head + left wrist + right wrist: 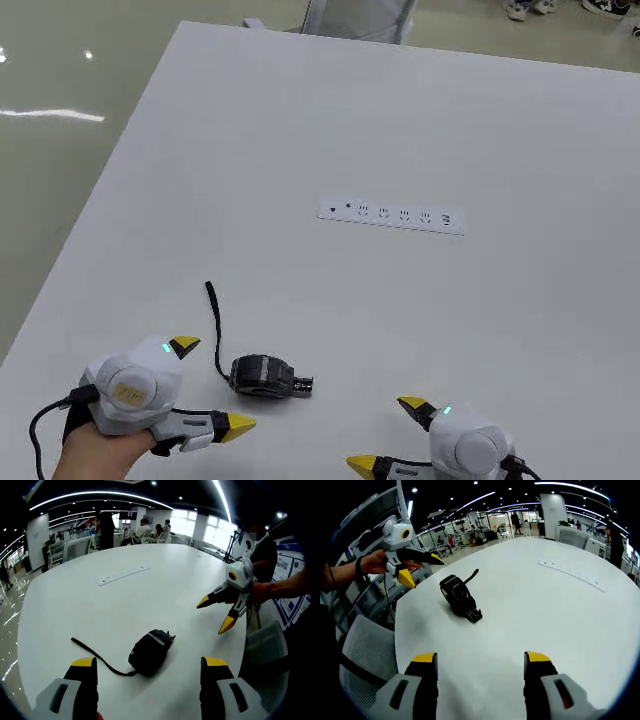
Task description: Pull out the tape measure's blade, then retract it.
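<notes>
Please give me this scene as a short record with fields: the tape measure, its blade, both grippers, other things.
tape measure: black, lying on the white table between the grippers, untouched
blade: retracted, only its end at the case
strap: black, trailing across the table
left gripper: open, empty, close to the tape measure
right gripper: open, empty, apart from it
other: white power strip, farther along the table

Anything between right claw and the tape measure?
Nothing: bare white table between the right claw and the tape measure, as the right gripper view shows.
</notes>
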### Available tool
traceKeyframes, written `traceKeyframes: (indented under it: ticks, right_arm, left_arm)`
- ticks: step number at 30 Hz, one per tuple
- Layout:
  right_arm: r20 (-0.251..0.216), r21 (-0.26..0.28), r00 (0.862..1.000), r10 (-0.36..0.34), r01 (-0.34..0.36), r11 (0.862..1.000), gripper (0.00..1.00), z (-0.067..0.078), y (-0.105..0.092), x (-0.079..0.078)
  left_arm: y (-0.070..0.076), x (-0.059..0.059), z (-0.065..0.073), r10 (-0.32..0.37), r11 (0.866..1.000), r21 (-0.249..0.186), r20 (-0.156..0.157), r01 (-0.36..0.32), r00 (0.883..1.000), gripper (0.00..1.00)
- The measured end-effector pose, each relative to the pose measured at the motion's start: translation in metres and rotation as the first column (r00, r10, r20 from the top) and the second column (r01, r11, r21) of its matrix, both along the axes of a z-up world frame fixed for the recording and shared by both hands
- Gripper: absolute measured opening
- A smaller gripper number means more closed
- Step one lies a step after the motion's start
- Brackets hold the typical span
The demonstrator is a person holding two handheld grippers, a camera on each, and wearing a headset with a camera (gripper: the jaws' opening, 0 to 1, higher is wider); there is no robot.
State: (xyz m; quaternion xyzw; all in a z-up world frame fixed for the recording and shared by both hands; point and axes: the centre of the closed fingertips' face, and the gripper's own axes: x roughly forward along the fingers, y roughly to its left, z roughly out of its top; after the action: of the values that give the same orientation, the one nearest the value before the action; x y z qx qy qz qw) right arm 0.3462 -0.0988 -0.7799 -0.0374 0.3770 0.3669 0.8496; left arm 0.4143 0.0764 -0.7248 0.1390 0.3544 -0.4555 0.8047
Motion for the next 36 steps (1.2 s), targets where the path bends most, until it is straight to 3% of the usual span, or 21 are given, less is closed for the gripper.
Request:
traceKeyframes:
  ticks: [3,12,15,16,20,25,30,36]
  right_arm:
    - [-0.005,-0.031,0.999,0.032,-0.032,0.999,0.67,-0.005,0.0,0.005]
    - [-0.01,-0.044,0.996,0.087,-0.088,0.995,0.65,-0.008,0.01,0.015]
    - [-0.006,-0.046,0.994,0.109,-0.109,0.993,0.64,-0.008,0.017,0.022]
    - [-0.005,-0.057,0.987,0.158,-0.158,0.986,0.64,-0.012,0.029,0.031]
    - [-0.005,-0.079,0.978,0.209,-0.209,0.975,0.62,-0.016,0.038,0.037]
    - [-0.011,-0.083,0.969,0.248,-0.248,0.965,0.57,-0.022,0.047,0.045]
    - [-0.026,-0.111,0.95,0.312,-0.313,0.943,0.55,-0.031,0.056,0.048]
    - [-0.031,-0.129,0.936,0.351,-0.352,0.927,0.53,-0.035,0.06,0.053]
  left_arm:
    - [-0.004,0.003,-0.003,-0.03,0.999,0.016,0.001,0.03,1.0,0.79]
    - [-0.011,0.009,-0.011,-0.077,0.996,0.048,-0.005,0.077,0.997,0.76]
    - [-0.015,0.01,-0.015,-0.122,0.99,0.077,-0.001,0.121,0.993,0.73]
    - [-0.023,0.012,-0.019,-0.178,0.98,0.09,-0.005,0.178,0.984,0.72]
    - [-0.026,0.012,-0.028,-0.243,0.959,0.145,-0.015,0.242,0.97,0.72]
    - [-0.035,0.01,-0.038,-0.298,0.939,0.167,-0.037,0.3,0.954,0.67]
    - [-0.043,0.007,-0.052,-0.379,0.898,0.222,-0.056,0.381,0.924,0.61]
    - [-0.049,0.009,-0.056,-0.434,0.867,0.246,-0.058,0.434,0.899,0.52]
